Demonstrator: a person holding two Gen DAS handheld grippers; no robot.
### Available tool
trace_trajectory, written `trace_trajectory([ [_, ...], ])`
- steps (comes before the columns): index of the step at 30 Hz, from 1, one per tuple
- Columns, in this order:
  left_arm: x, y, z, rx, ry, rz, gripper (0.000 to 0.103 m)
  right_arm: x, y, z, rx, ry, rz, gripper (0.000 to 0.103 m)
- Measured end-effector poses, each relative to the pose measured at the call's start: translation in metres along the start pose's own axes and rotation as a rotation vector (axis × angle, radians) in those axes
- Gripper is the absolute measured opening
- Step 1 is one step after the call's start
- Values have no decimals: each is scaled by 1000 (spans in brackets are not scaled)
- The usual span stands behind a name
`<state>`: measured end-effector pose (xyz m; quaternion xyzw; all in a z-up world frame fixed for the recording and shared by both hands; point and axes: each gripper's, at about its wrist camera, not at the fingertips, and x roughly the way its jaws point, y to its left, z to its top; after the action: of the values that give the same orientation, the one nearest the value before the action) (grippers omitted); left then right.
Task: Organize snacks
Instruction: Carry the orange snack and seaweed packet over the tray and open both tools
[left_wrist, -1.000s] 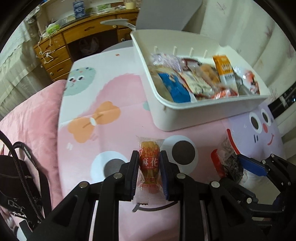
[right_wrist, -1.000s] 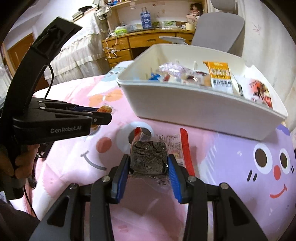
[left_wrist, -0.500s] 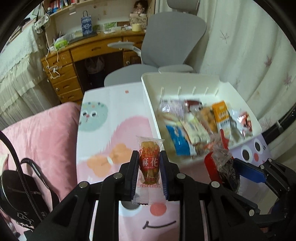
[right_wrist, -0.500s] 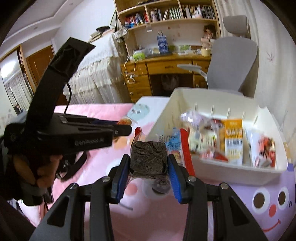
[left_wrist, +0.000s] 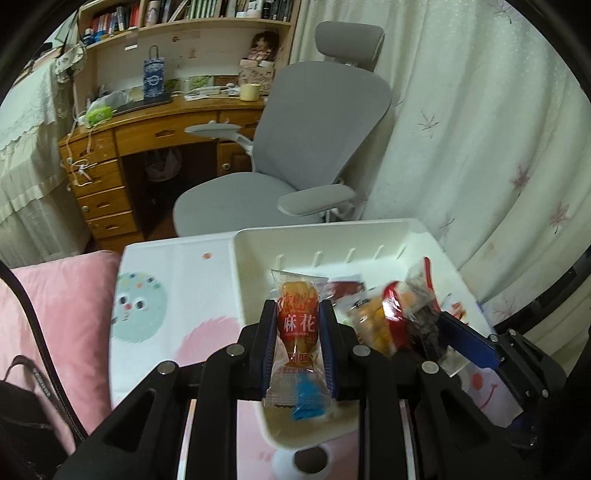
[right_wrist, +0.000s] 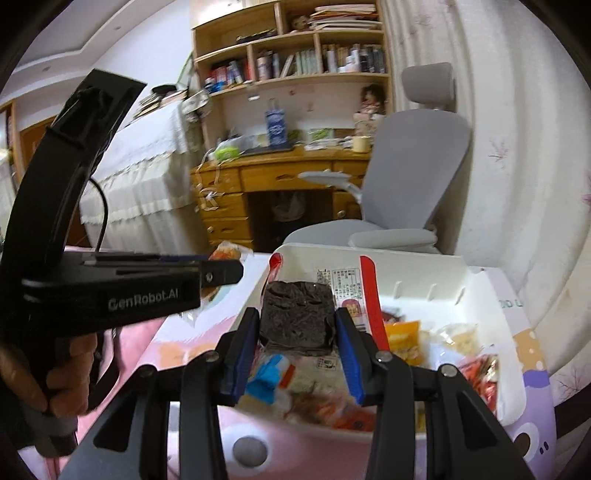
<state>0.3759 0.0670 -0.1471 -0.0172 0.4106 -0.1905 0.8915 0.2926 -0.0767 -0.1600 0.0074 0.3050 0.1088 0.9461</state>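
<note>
A: What has the left hand-held gripper (left_wrist: 298, 349) got?

B: Its pads are clamped on the sides of a clear packet with a red label, the fried dough twist snack (left_wrist: 298, 328). The packet stands upright between the fingers, held in the air over the near left part of the white bin (left_wrist: 255, 258).

A: And the right hand-held gripper (right_wrist: 295, 341)?

B: It grips a dark seaweed snack pack (right_wrist: 297, 317) with red side strips. The blue pads press on both sides of the dark block, and it too is held above the bin, at its near side.

A: Where does the bin sit?

B: On the counter (left_wrist: 177, 273), which has a cartoon-print cover, towards its far right corner, close to the curtain (left_wrist: 480, 147). Other snack packets (right_wrist: 406, 341) already lie inside the bin; I cannot tell them apart, they are blurred.

A: Anything beyond the counter?

B: A grey office chair (left_wrist: 325, 122) just past the far edge, and a wooden desk (left_wrist: 155, 133) behind it
</note>
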Motion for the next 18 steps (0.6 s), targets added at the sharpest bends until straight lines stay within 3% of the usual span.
trace_trajectory([
  [3, 9, -8, 3, 1, 4, -18, 23, 3, -5, 4, -10, -14, -31, 45],
  [8, 18, -11, 1, -35, 25, -12, 55, 4, -8, 0, -15, 7, -54, 49],
  [13, 18, -11, -7, -59, 35, -3, 68, 1, -17, -12, 10, 39, -49, 60],
  [18, 14, -17, -26, -56, 84, 85, 75, -3, -31, -30, 52, 93, -42, 67],
])
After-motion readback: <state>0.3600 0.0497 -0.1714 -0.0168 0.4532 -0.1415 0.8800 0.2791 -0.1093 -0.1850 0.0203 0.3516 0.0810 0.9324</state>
